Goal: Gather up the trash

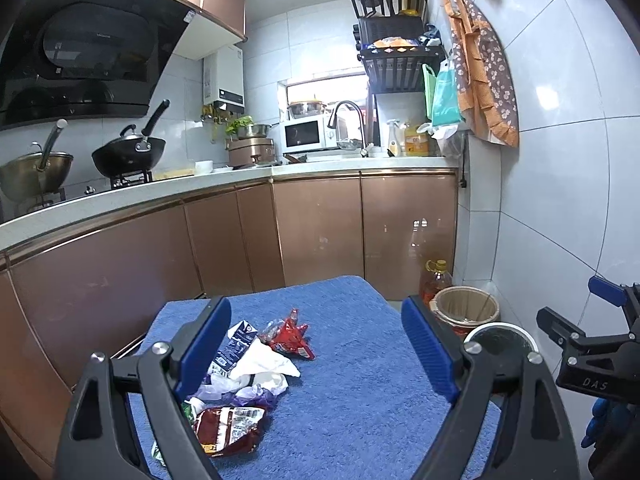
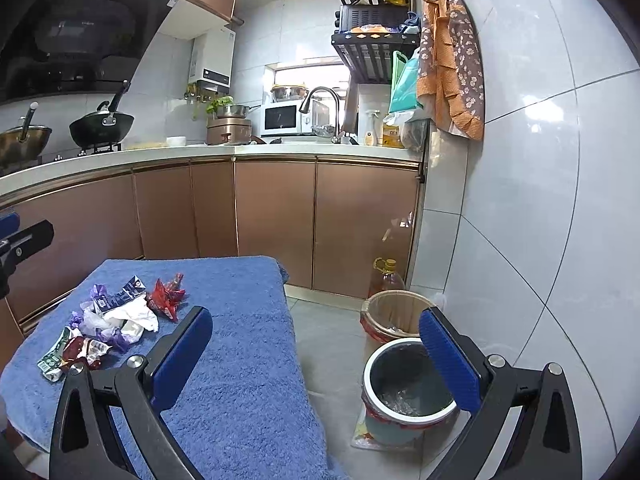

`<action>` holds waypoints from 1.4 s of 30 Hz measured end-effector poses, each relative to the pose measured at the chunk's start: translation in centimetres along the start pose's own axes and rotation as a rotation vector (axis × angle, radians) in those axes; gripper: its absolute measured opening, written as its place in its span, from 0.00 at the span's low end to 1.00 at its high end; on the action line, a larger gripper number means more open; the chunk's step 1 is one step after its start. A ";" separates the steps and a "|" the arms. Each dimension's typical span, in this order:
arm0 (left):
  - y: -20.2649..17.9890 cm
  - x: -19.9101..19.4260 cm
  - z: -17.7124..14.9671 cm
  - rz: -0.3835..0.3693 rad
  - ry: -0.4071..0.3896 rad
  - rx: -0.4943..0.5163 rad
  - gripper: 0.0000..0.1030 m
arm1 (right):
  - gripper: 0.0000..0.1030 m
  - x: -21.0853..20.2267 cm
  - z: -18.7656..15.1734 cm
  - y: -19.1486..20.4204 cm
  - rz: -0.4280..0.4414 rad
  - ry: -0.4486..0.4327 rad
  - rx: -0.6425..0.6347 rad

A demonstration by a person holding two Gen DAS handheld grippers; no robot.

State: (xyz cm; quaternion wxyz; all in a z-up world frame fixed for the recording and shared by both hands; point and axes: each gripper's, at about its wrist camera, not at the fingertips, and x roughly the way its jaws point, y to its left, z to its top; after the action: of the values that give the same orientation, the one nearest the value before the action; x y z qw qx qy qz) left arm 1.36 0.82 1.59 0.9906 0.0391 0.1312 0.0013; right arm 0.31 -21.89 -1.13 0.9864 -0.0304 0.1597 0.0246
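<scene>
Roughly six or seven bits of trash (image 1: 248,376) were sitting in one loose pile on the blue towel (image 1: 360,360), over toward 9 o'clock in the right wrist view, and none of it was in a gripper. I counted a crumpled red wrapper (image 1: 290,336), a dark red snack packet (image 1: 228,428), a navy-and-white carton (image 1: 234,346), a wad of white tissue (image 1: 264,364), some purple plastic (image 1: 256,396) and a green-edged packet (image 2: 54,356) (the pieces overlapped, so treat that count as approximate).

The left gripper (image 1: 316,352) hung above the towel with its blue pads spread wide and nothing between them, the pile lying just by its 9 o'clock pad. The right gripper (image 2: 316,360) was likewise released and empty, hovering over the towel's edge.

Two bins stood on the floor at about 3 o'clock of the towel: a black-lined bin (image 2: 408,384) nearest, with something shiny in the bottom that I couldn't identify, and a tan-lined bin (image 2: 394,312) just behind it. One oil bottle (image 2: 386,276) stood behind those.

My read: collecting had barely begun, if at all. The whole pile was left to move, piece by piece, into a bin.
</scene>
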 end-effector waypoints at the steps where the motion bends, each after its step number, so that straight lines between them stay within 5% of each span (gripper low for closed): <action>1: 0.1 0.2 -0.1 -0.004 0.001 -0.001 0.84 | 1.00 0.2 0.0 0.1 -0.001 0.002 0.000; 14: 4.3 3.6 -2.6 -0.075 0.084 -0.089 0.84 | 1.00 3.4 1.0 2.8 0.044 0.061 -0.034; 23: 14.2 5.5 -6.8 0.031 0.232 -0.134 0.84 | 0.99 8.4 0.4 8.4 0.302 0.184 -0.059; 26: 18.1 6.3 -9.3 0.074 0.313 -0.158 0.84 | 0.90 10.6 -0.4 11.3 0.433 0.263 -0.069; 33: 23.4 8.5 -14.3 0.005 0.481 -0.233 0.84 | 0.78 14.7 -2.7 18.9 0.742 0.471 -0.070; 42: 24.4 12.4 -17.6 -0.076 0.629 -0.237 0.83 | 0.76 17.9 -6.0 24.8 0.893 0.643 -0.099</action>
State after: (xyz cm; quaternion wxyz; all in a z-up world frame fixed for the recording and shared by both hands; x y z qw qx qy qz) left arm 8.97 26.64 -16.63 0.8986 -0.0835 0.4307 -0.0086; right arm 13.94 3.17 -13.76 0.7789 -0.0120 0.4489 0.4377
